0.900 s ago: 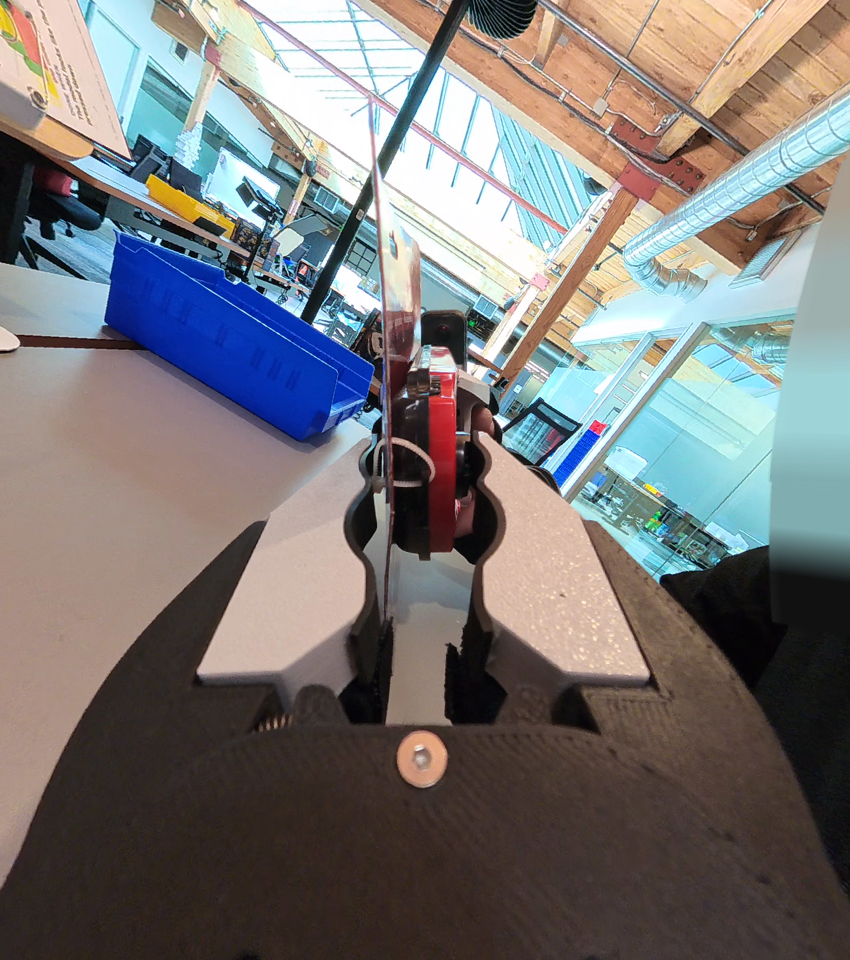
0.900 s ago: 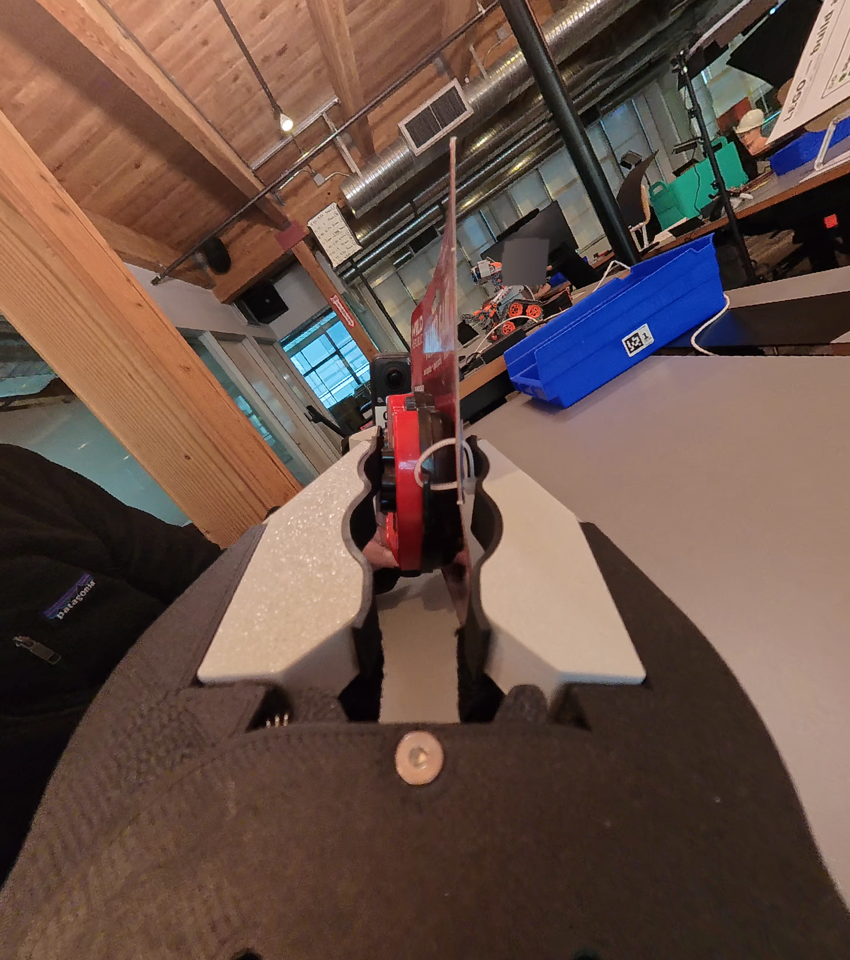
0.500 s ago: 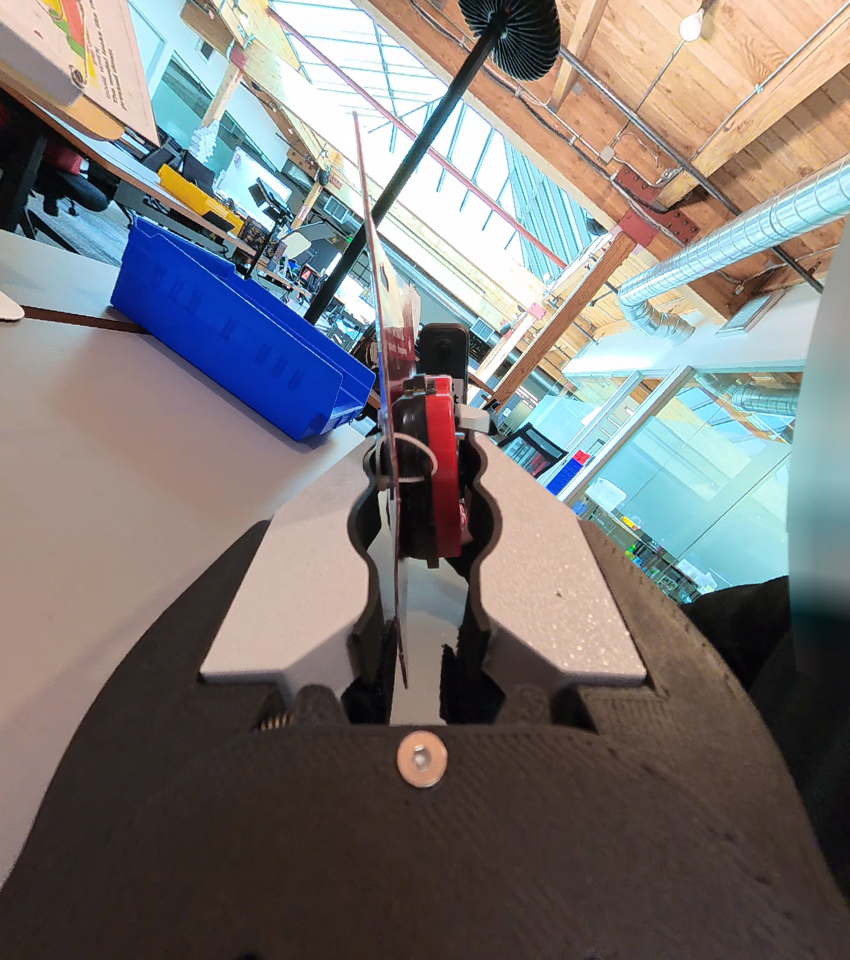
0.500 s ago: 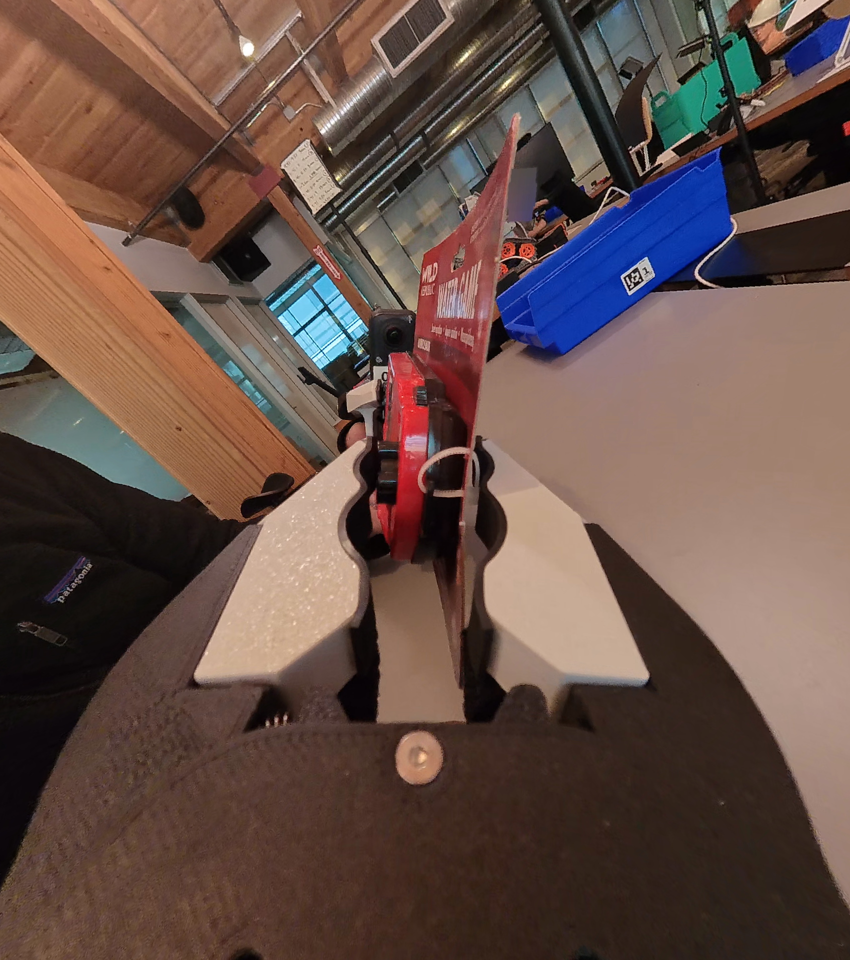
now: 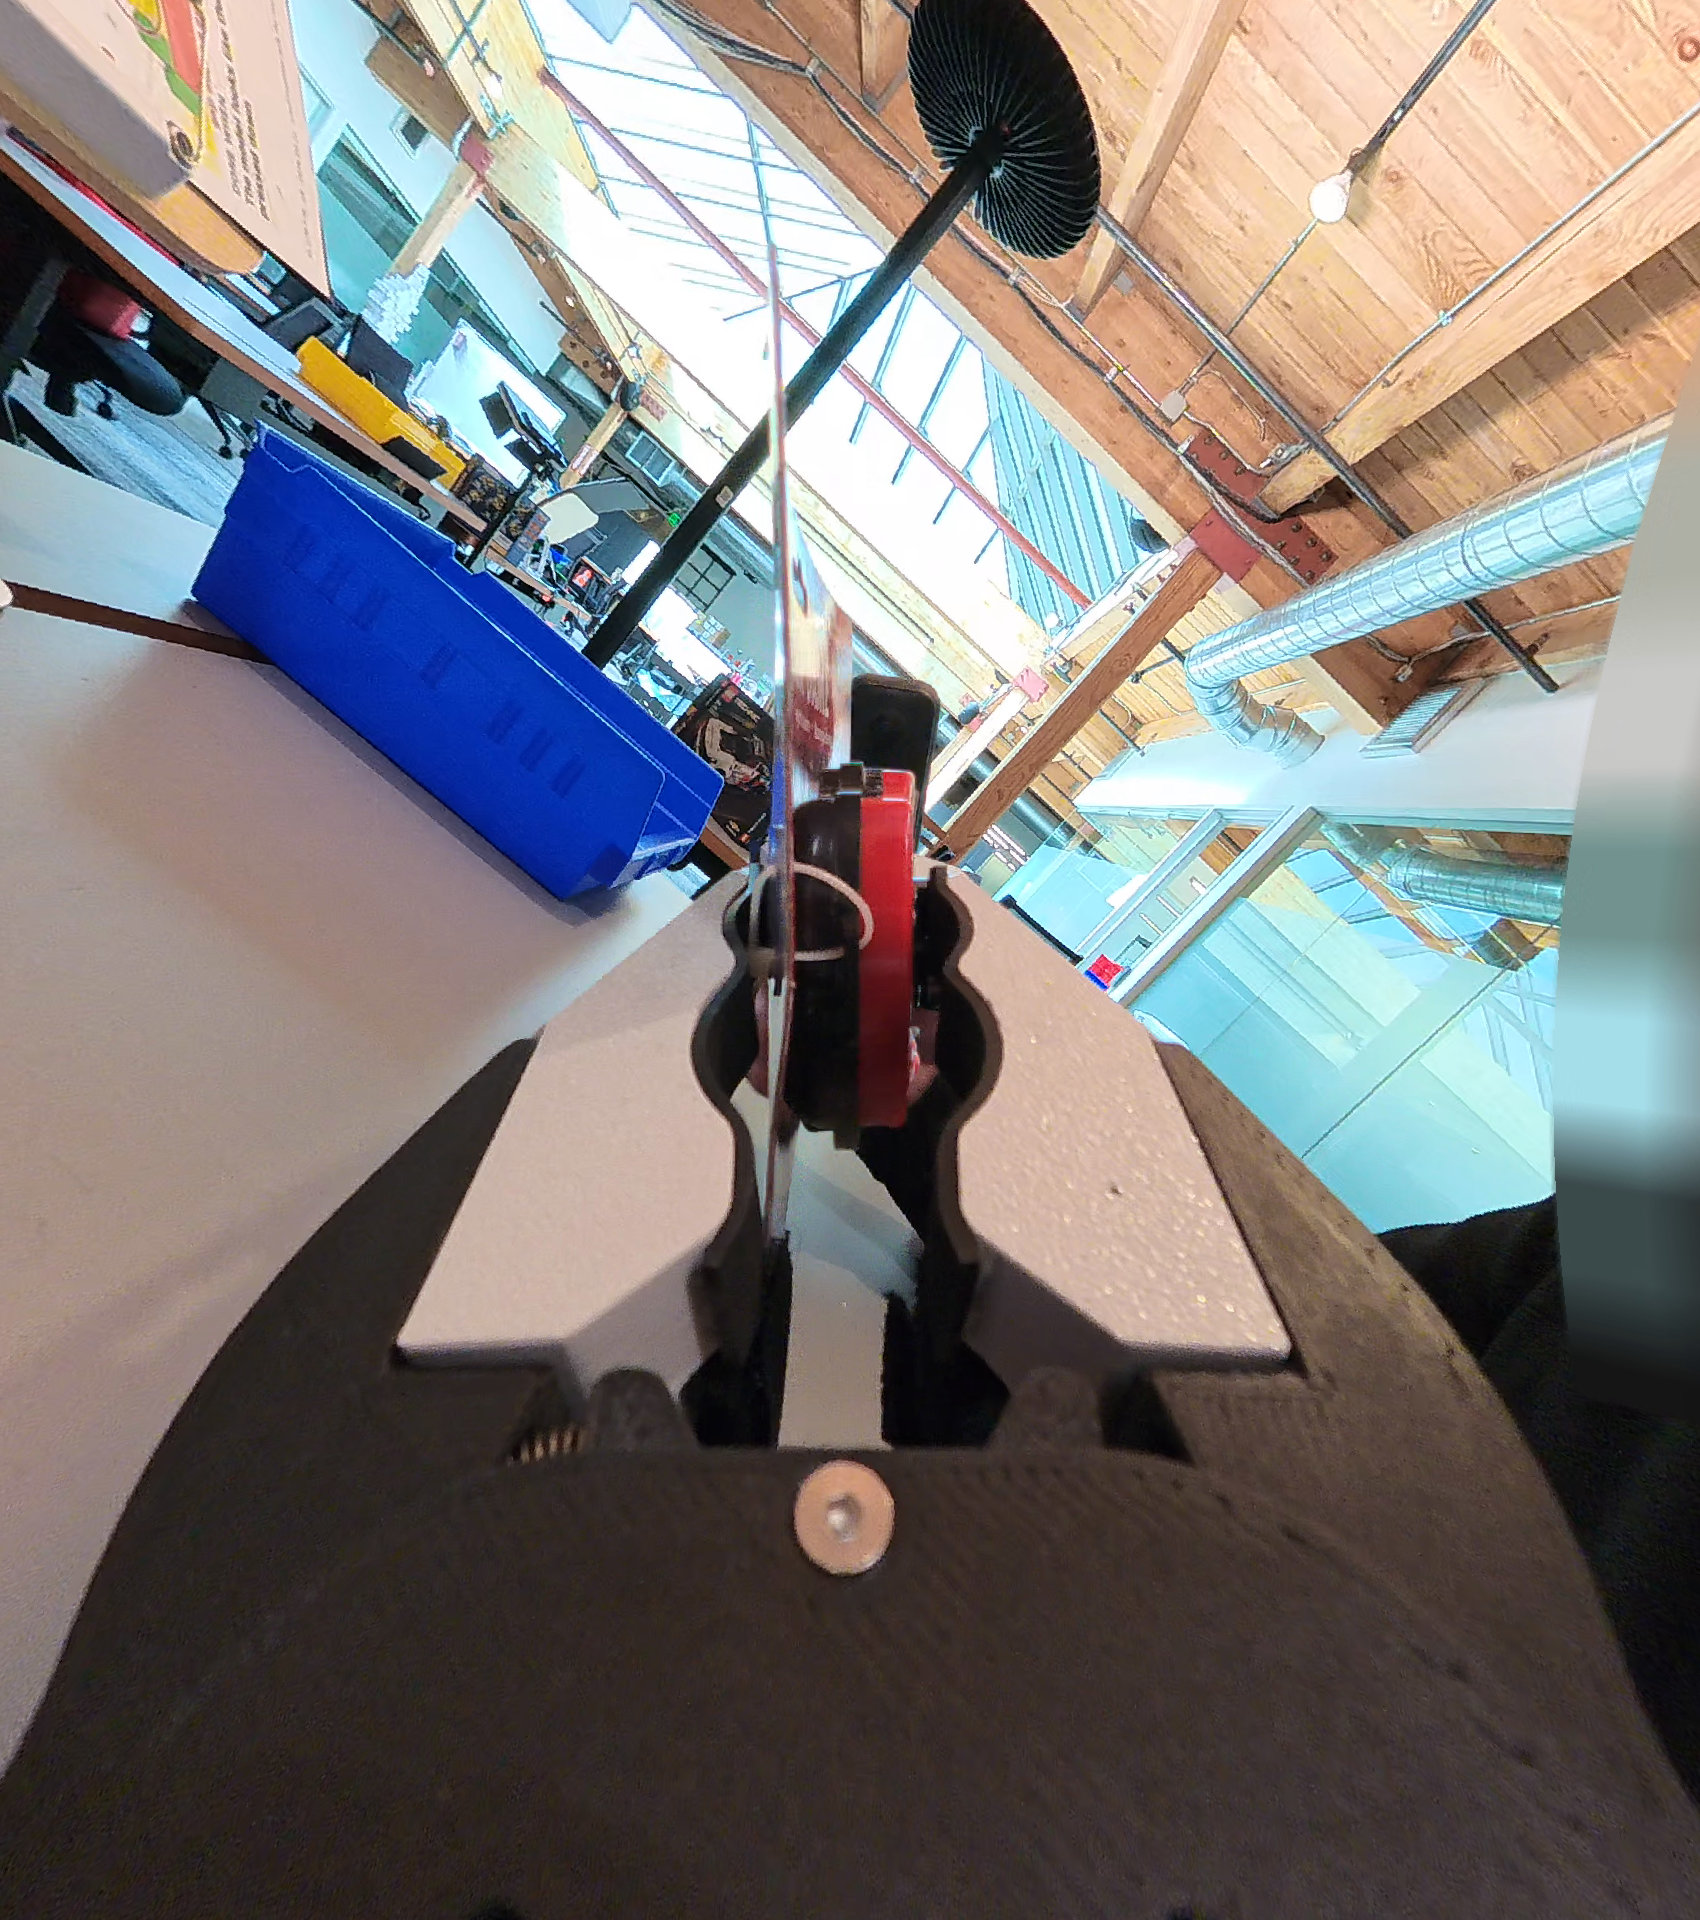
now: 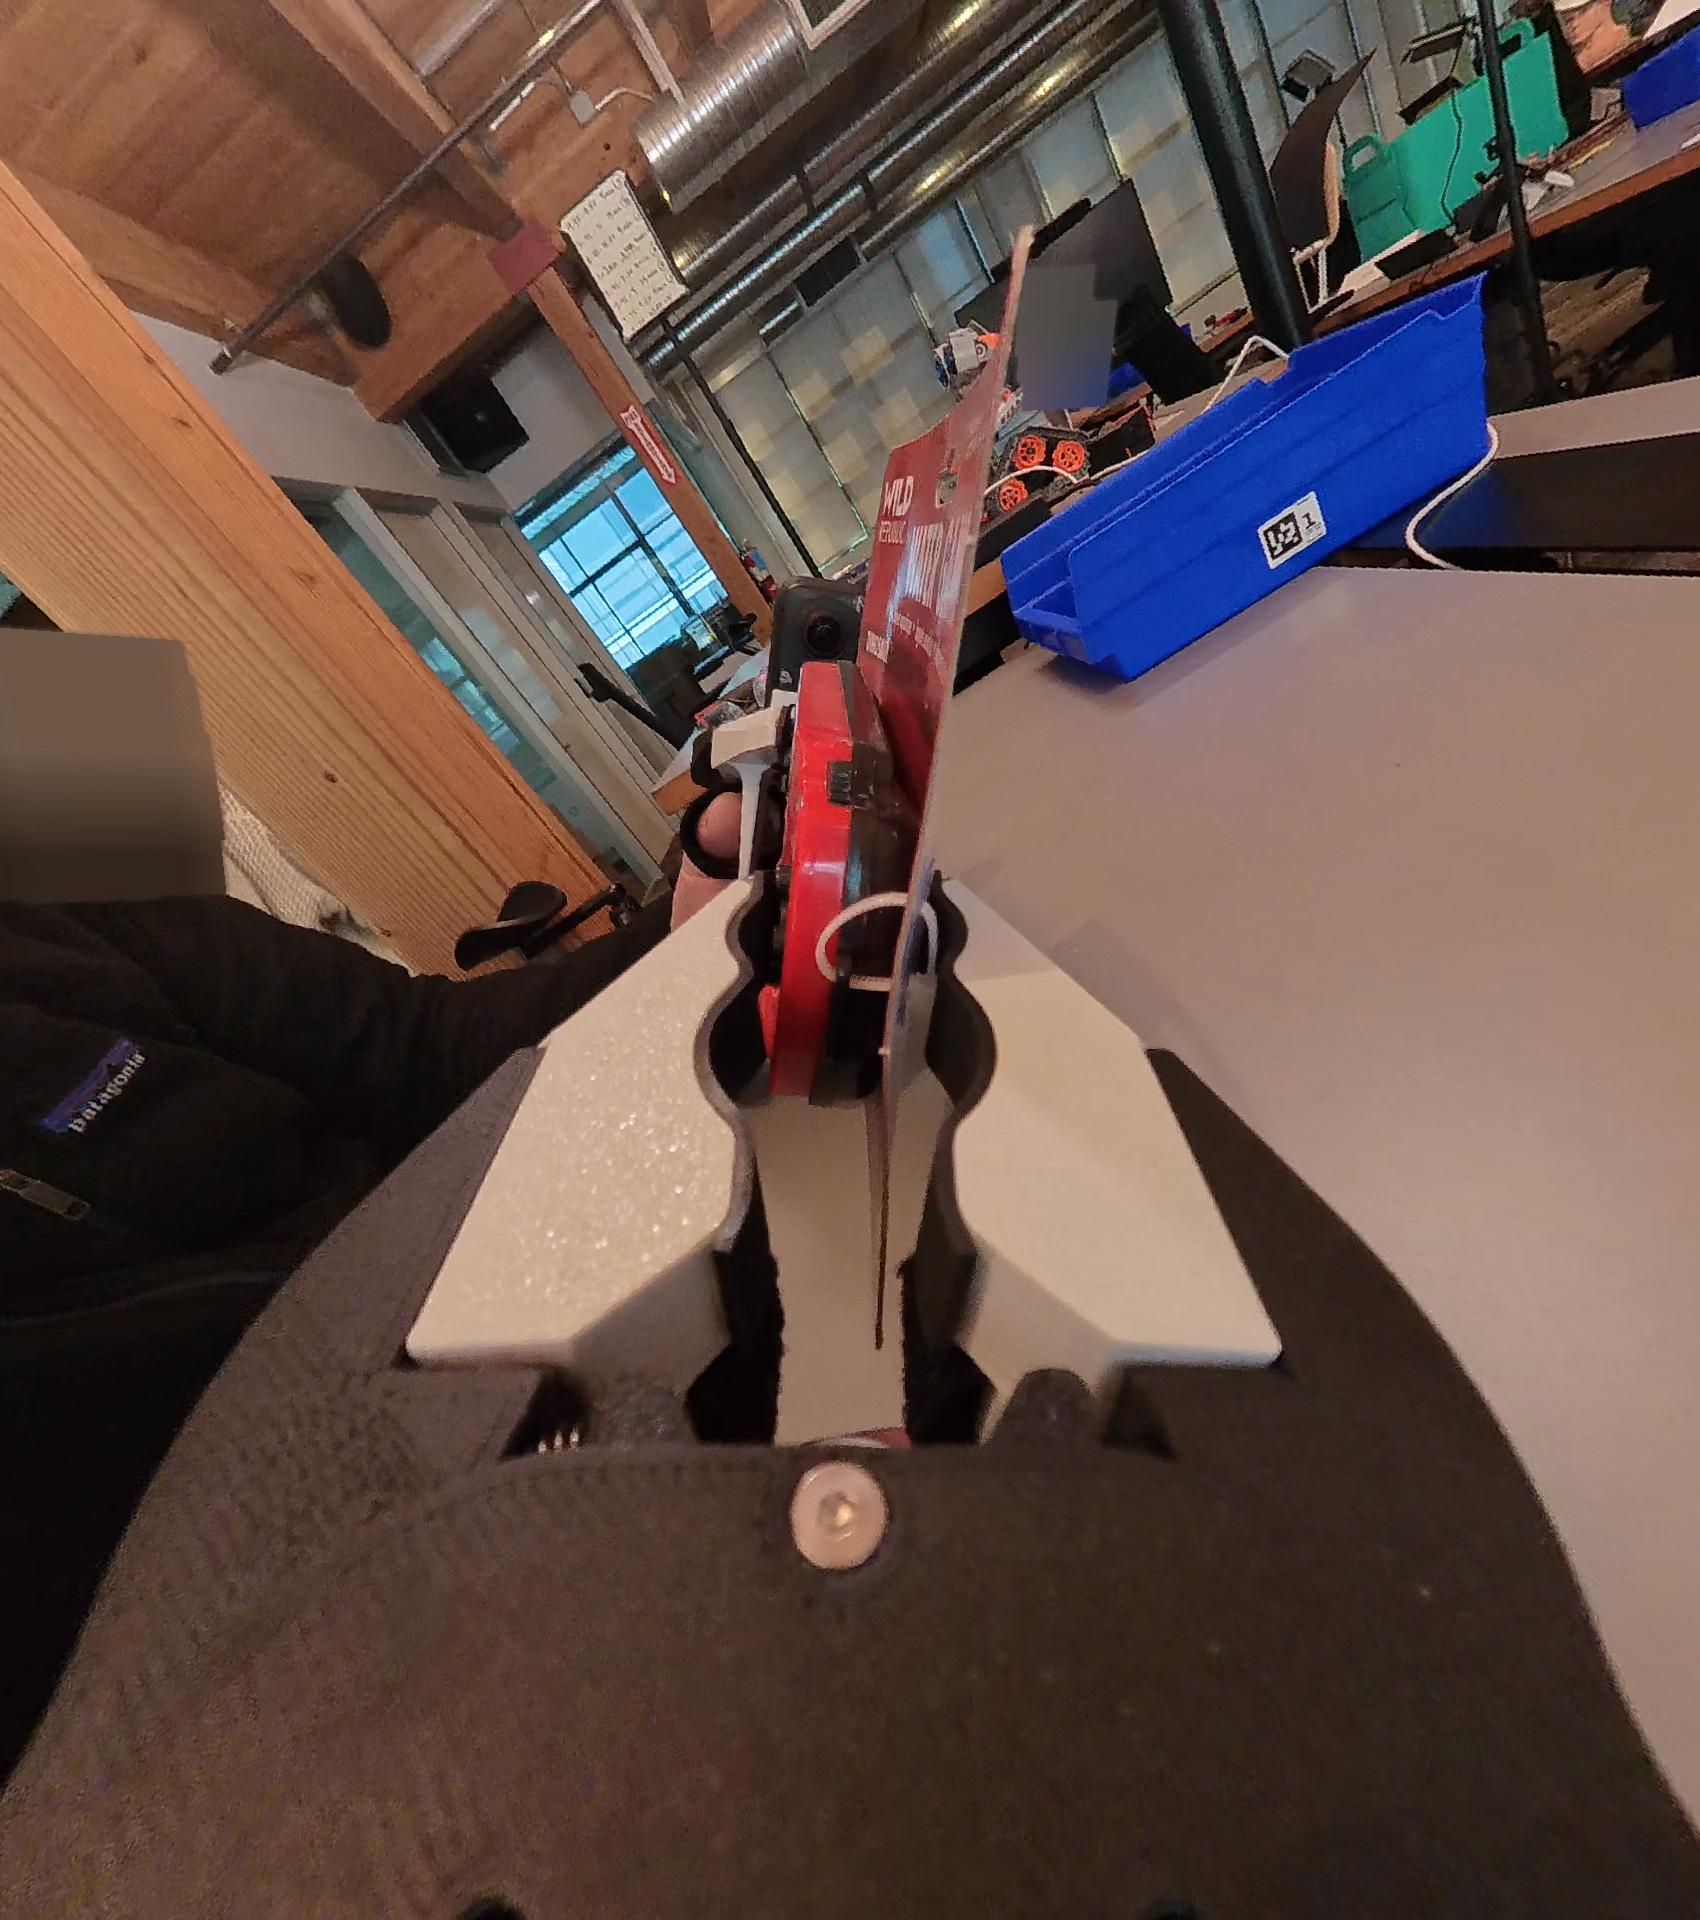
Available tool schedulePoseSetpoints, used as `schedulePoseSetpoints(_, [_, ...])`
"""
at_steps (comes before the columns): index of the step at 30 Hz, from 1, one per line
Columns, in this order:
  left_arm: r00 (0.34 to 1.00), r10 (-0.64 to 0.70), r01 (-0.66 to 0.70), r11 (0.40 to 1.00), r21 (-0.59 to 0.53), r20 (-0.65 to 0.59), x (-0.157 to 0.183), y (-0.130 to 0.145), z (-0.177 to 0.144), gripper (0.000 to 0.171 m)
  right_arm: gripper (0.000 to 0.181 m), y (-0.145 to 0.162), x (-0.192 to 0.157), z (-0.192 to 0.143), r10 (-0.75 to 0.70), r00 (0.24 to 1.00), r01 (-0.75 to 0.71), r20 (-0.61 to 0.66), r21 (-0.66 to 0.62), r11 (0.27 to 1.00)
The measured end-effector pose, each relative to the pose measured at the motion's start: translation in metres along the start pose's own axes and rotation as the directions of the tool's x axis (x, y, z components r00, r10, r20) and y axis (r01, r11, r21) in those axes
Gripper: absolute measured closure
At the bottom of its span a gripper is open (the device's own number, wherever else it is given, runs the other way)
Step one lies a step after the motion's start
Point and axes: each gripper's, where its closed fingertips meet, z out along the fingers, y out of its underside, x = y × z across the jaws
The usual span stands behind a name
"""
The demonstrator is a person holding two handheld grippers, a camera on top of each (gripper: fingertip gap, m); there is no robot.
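A red and black toy (image 5: pixel 877 935) is tied with a white zip tie to a red backing card (image 5: pixel 778 623), which I see edge-on in the left wrist view. My left gripper (image 5: pixel 841 997) is shut on one end of this package, held above the grey table (image 5: pixel 150 987). My right gripper (image 6: pixel 841 997) is shut on the opposite end of the same toy (image 6: pixel 815 831) and card (image 6: pixel 939 540). Each view shows the other gripper's camera behind the package: the right one's (image 5: pixel 893 727) in the left wrist view, the left one's (image 6: pixel 815 623) in the right wrist view.
A blue bin (image 5: pixel 451 665) stands on the far part of the table and also shows in the right wrist view (image 6: pixel 1241 520). A white cable (image 6: pixel 1448 499) lies by it. A person in a dark jacket (image 6: pixel 98 1091) is close beside the grippers. A black pole (image 5: pixel 794 416) rises behind the bin.
The package has turned between the grippers: in the right wrist view the card went from edge-on to leaning right with its printed face showing. Both views have tilted somewhat.
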Motion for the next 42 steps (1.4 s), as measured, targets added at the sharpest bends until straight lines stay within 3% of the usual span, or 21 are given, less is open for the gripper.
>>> schedulePoseSetpoints(24, [1.000,0.023,-0.024,0.999,0.040,0.008,0.001,-0.006,0.002,0.144,0.144,-0.001,0.000,0.001,0.028,1.000,-0.029,0.010,0.018,0.999])
schedulePoseSetpoints(42, [1.000,0.000,0.000,0.989,0.148,-0.005,0.000,-0.019,-0.001,0.146,0.153,-0.003,0.003,-0.004,0.098,0.994,-0.100,0.048,0.050,0.994])
